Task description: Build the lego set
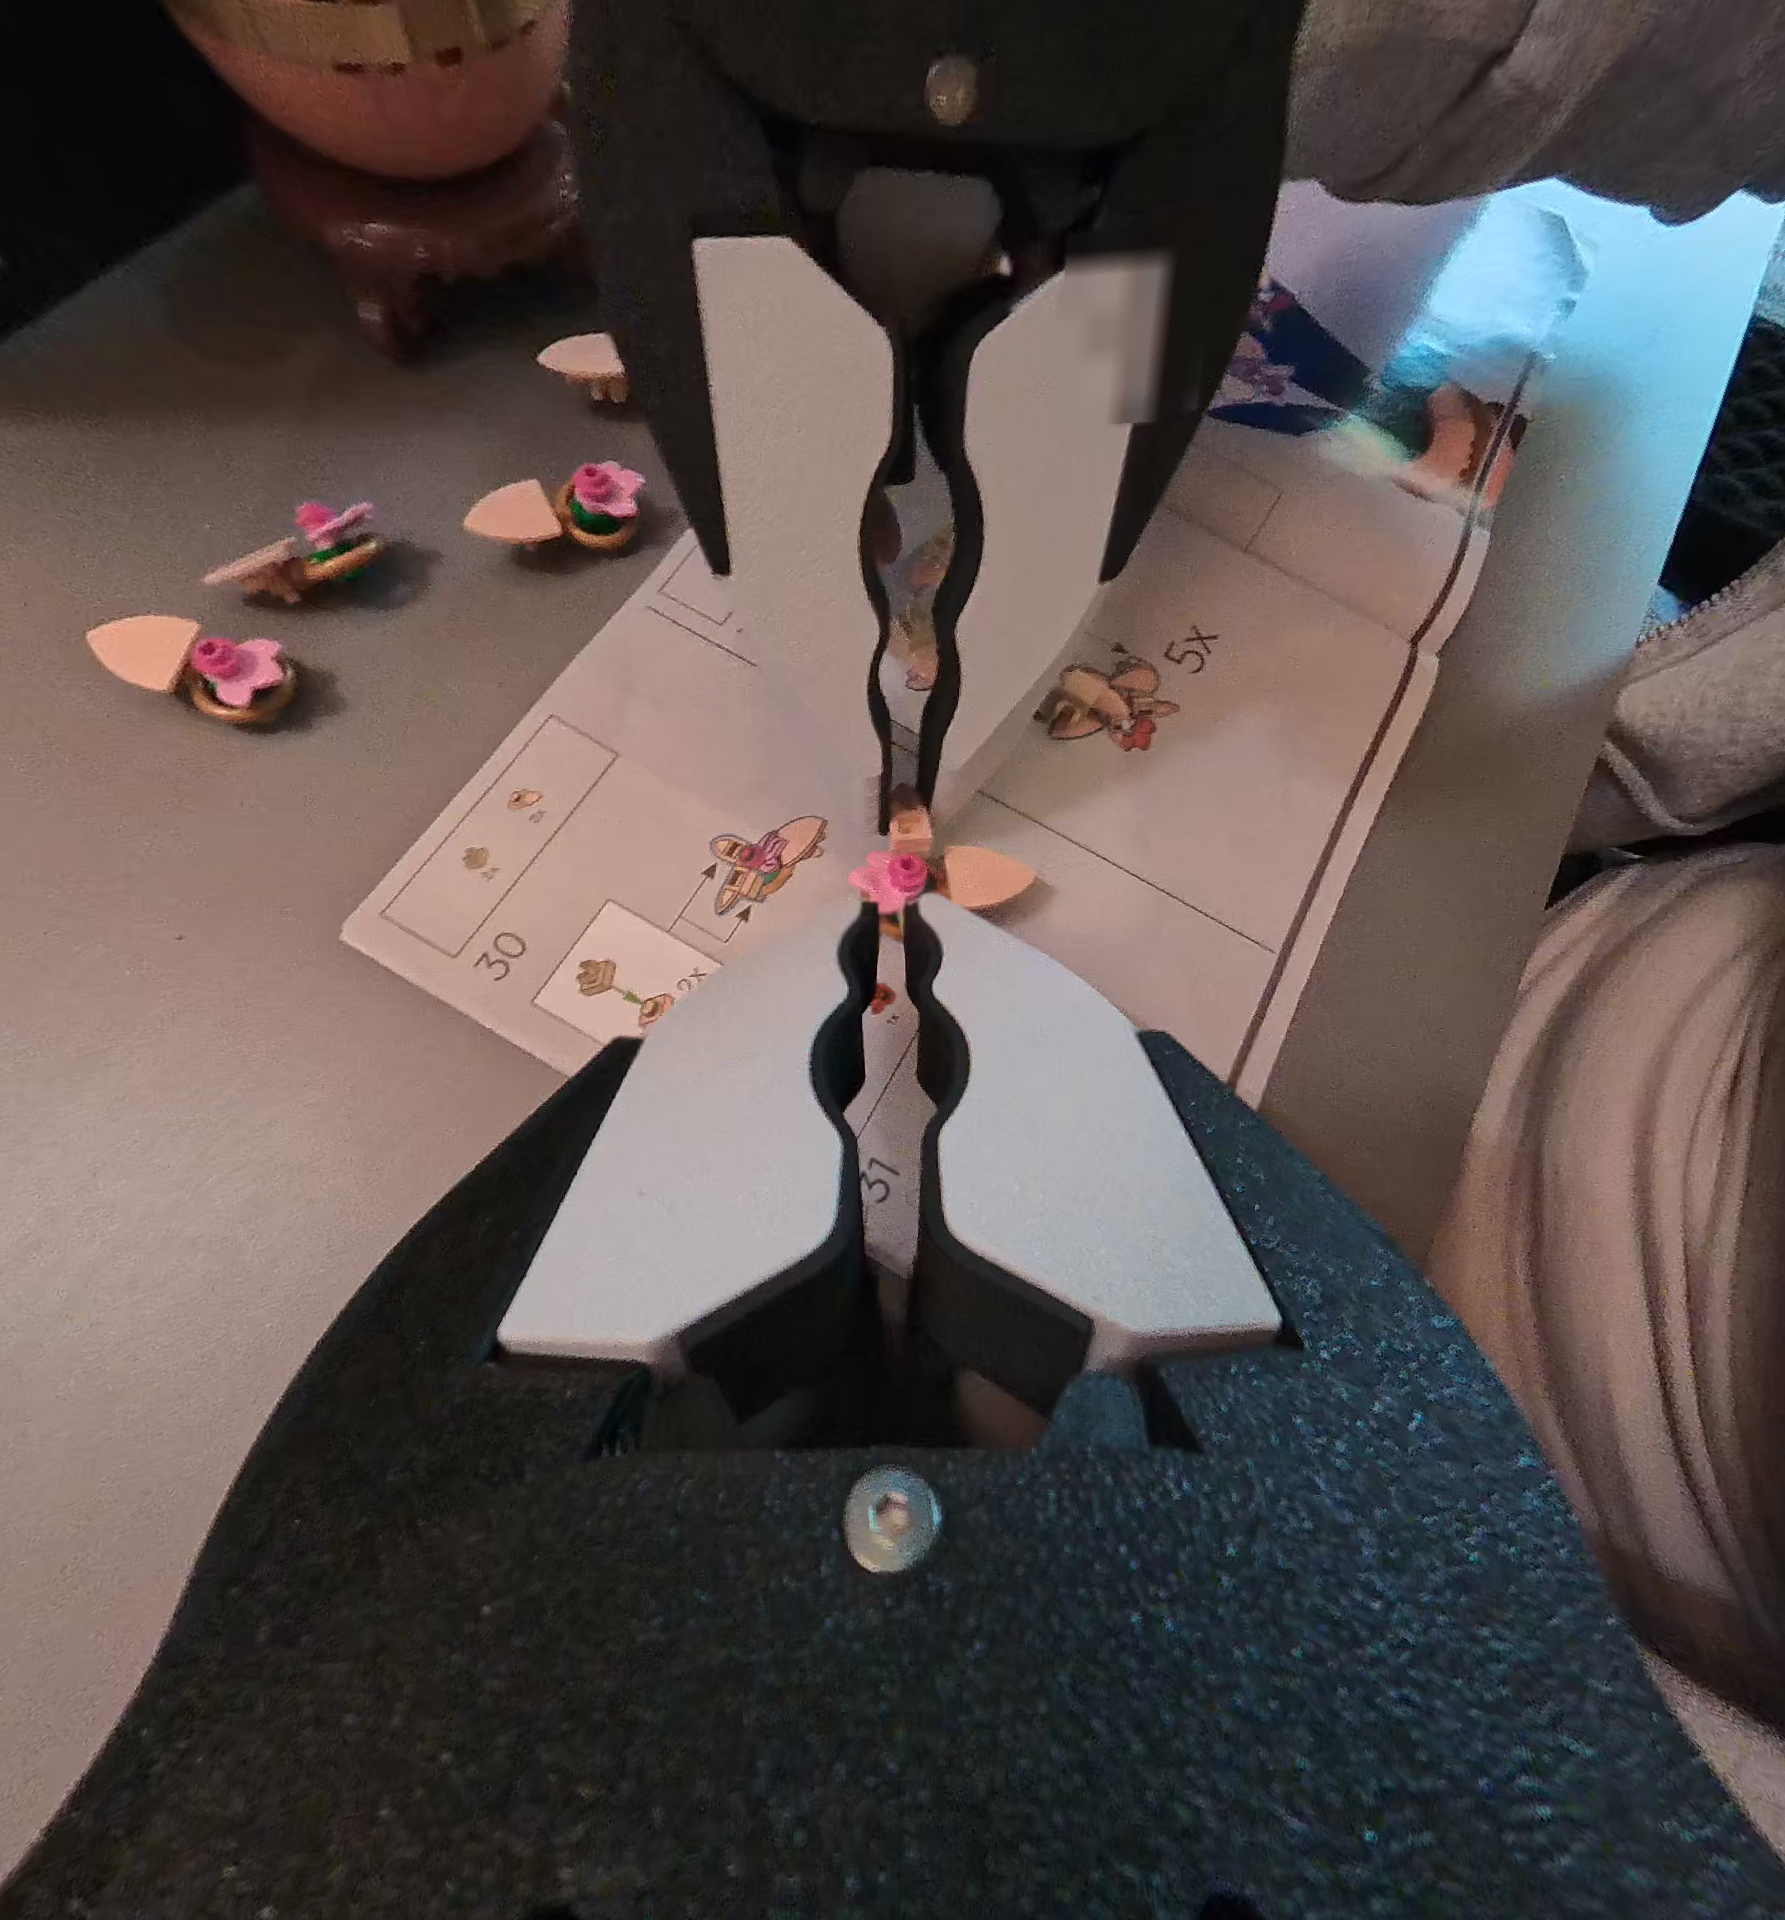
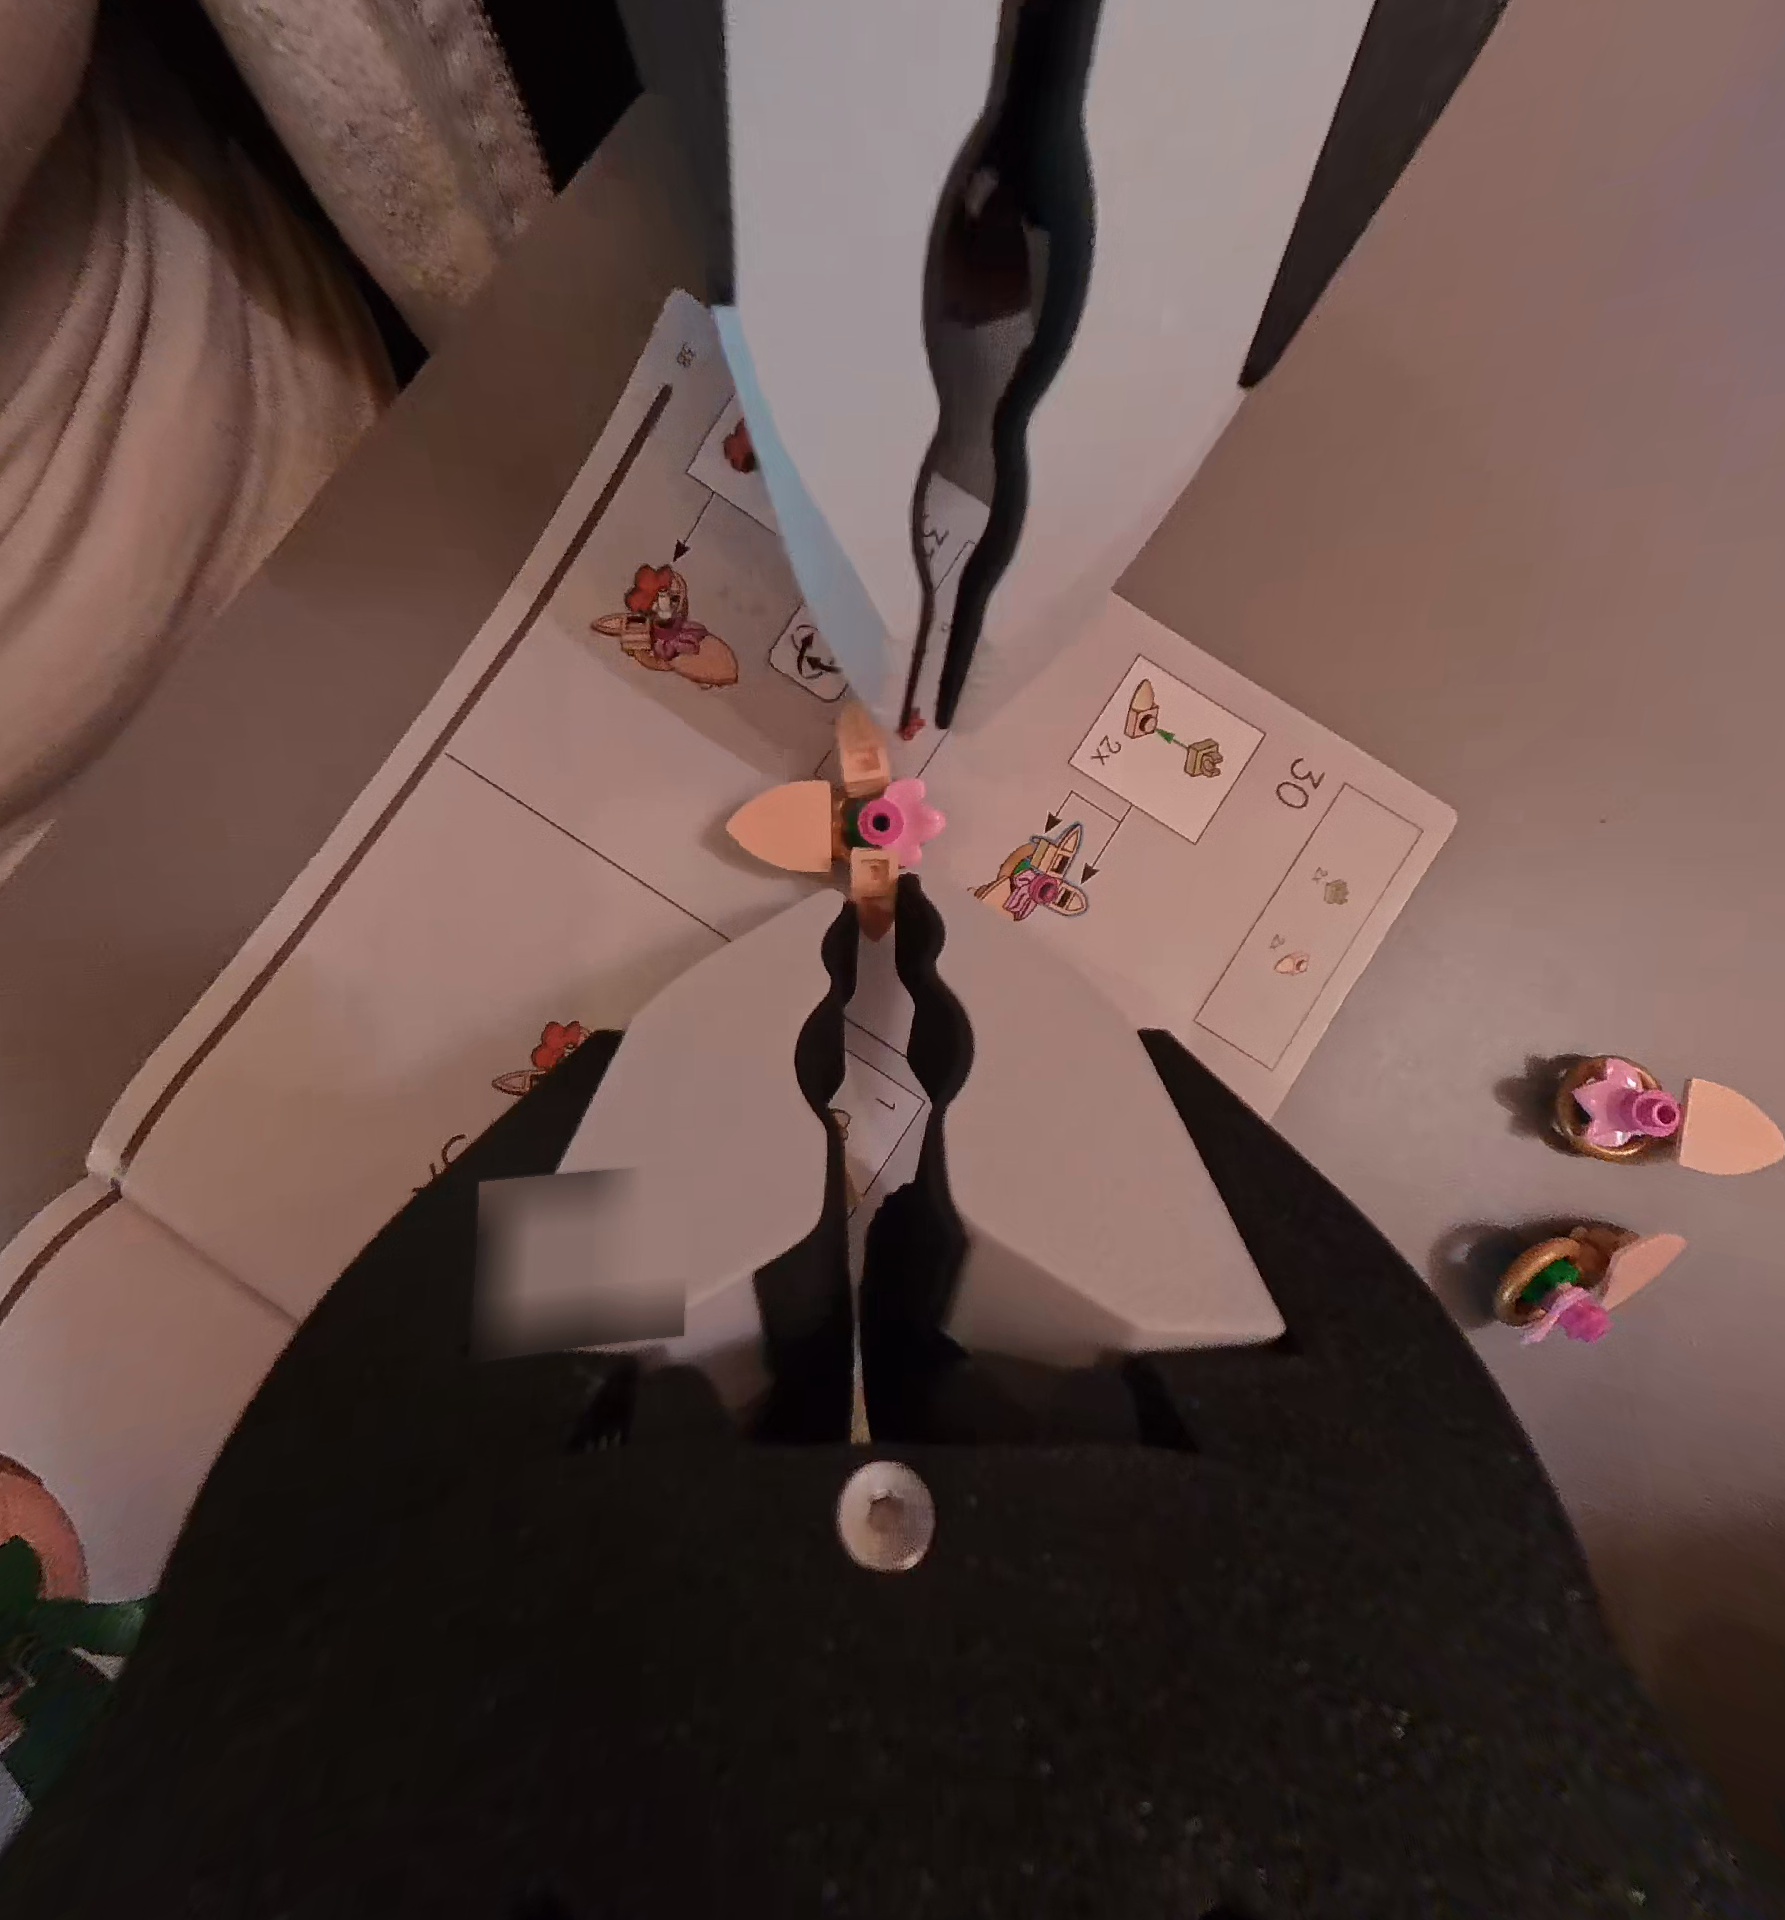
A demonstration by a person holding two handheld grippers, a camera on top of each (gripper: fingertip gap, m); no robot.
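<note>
Both grippers (image 1: 893, 914) (image 2: 872, 904) pinch flower piece (image 2: 867, 826) between them.

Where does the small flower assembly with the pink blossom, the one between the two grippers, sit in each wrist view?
Left wrist view: pink flower assembly just above centre, at the left gripper fingertips, over the instruction booklet.
Right wrist view: the assembly slightly above centre, at the right gripper fingertips.
Shared landmark: the open instruction booklet lying beneath it in both views.

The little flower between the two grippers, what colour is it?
Pink flower, with a darker pink centre; the right wrist view shows it best.
</note>
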